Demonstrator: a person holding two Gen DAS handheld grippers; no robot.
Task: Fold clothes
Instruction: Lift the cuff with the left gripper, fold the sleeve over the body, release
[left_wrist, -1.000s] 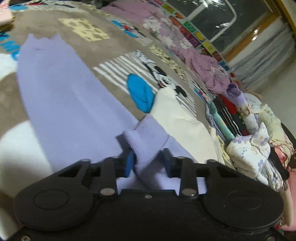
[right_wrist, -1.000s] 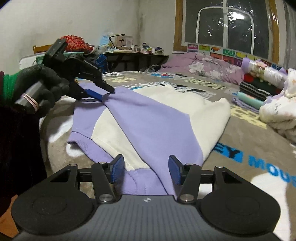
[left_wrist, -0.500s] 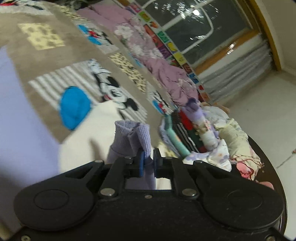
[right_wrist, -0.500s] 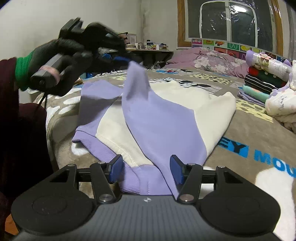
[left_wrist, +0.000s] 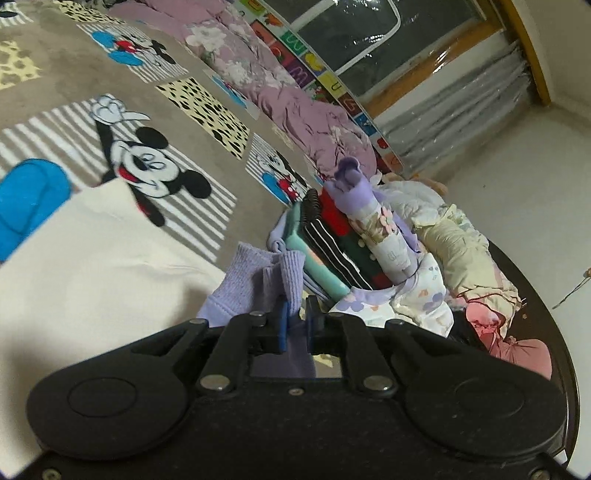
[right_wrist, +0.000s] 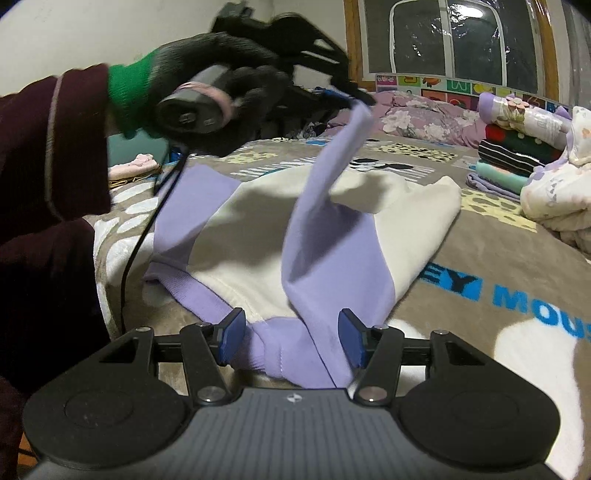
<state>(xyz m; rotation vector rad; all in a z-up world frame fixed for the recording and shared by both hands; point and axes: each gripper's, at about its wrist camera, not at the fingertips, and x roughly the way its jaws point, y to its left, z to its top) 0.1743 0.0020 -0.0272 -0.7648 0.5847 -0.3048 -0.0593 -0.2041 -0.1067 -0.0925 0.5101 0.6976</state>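
A cream and lilac sweatshirt (right_wrist: 258, 229) lies flat on the bed, hem toward me. My left gripper (left_wrist: 295, 321) is shut on the ribbed lilac cuff (left_wrist: 273, 277) of one sleeve. In the right wrist view that gripper (right_wrist: 347, 98), held by a black-gloved hand (right_wrist: 221, 85), lifts the lilac sleeve (right_wrist: 325, 206) up in a long band above the sweatshirt's body. My right gripper (right_wrist: 291, 339) stands open low at the lilac hem band (right_wrist: 273, 354), which lies between its blue pads (right_wrist: 232, 334) without being pressed.
A stack of folded clothes (right_wrist: 513, 155) with a rolled floral bundle (right_wrist: 524, 114) on top sits at the bed's far right, beside crumpled floral bedding (right_wrist: 554, 192). A purple quilt (left_wrist: 295, 103) runs along the window wall. A black cable (right_wrist: 144, 236) hangs at left.
The left gripper closed on the sleeve cuff, then rose and swung toward the folded stack, pulling the sleeve up off the sweatshirt. The right gripper stayed at the hem.
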